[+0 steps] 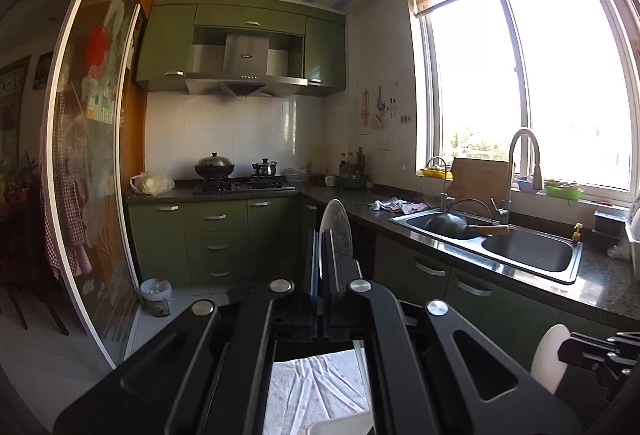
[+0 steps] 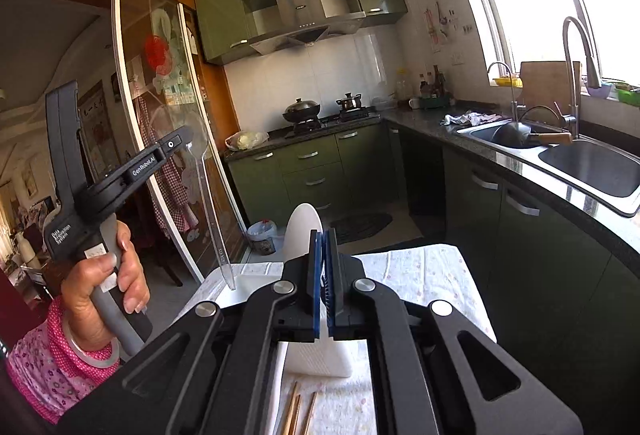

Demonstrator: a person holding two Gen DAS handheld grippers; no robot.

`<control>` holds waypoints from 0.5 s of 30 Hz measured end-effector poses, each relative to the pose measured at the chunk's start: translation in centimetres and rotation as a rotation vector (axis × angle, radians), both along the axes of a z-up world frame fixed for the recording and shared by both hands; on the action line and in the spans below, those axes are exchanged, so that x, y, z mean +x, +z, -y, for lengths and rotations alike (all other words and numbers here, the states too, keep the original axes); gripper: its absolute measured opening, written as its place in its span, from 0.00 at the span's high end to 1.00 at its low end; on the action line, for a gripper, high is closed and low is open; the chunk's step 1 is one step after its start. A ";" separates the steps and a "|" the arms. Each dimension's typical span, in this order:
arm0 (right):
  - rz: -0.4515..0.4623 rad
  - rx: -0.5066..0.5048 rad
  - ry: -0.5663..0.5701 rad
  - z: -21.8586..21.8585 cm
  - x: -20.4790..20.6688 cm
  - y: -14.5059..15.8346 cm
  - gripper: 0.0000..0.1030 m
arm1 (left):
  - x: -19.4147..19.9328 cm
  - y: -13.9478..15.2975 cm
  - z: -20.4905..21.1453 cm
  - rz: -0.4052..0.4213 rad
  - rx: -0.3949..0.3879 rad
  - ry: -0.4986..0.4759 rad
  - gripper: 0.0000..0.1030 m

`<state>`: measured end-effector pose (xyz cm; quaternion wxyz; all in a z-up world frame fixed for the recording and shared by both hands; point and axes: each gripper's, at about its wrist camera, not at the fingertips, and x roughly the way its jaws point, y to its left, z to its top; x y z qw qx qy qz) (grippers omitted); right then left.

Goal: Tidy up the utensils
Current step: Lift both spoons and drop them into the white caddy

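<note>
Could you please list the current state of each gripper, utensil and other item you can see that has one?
Left gripper: shut on a clear plastic spoon, held upright.
Right gripper: shut on a white plastic spoon, bowl up.
Wooden chopsticks: lying on the floral cloth, ungripped.
Black wok: resting in the steel sink.
Lidded black pot: on the stove, covered.

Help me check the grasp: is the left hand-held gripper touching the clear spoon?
Touching: the right wrist view shows the left hand-held gripper clamped on the clear spoon near its bowl.
</note>
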<state>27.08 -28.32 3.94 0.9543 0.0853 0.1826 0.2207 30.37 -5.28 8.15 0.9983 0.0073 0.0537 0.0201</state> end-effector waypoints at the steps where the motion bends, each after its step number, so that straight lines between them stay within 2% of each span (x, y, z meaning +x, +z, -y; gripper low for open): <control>1: 0.009 -0.004 -0.009 -0.2 0.3 0.1 0.97 | 0.4 -0.6 0.3 0.008 0.019 0.014 0.99; 4: 0.039 -0.010 -0.037 -0.6 1.4 0.5 0.97 | 1.3 -2.4 0.9 0.008 0.061 0.033 0.99; 12: 0.111 -0.010 -0.103 -2.4 4.9 1.2 0.97 | 2.1 -6.7 1.4 -0.107 0.085 0.007 0.98; 14: 0.127 -0.011 -0.113 -2.9 5.7 1.4 0.97 | 1.8 -7.5 1.3 -0.130 0.087 0.005 0.93; 15: 0.138 -0.015 -0.121 -3.2 6.2 1.6 0.97 | 1.6 -7.7 1.2 -0.138 0.086 0.001 0.83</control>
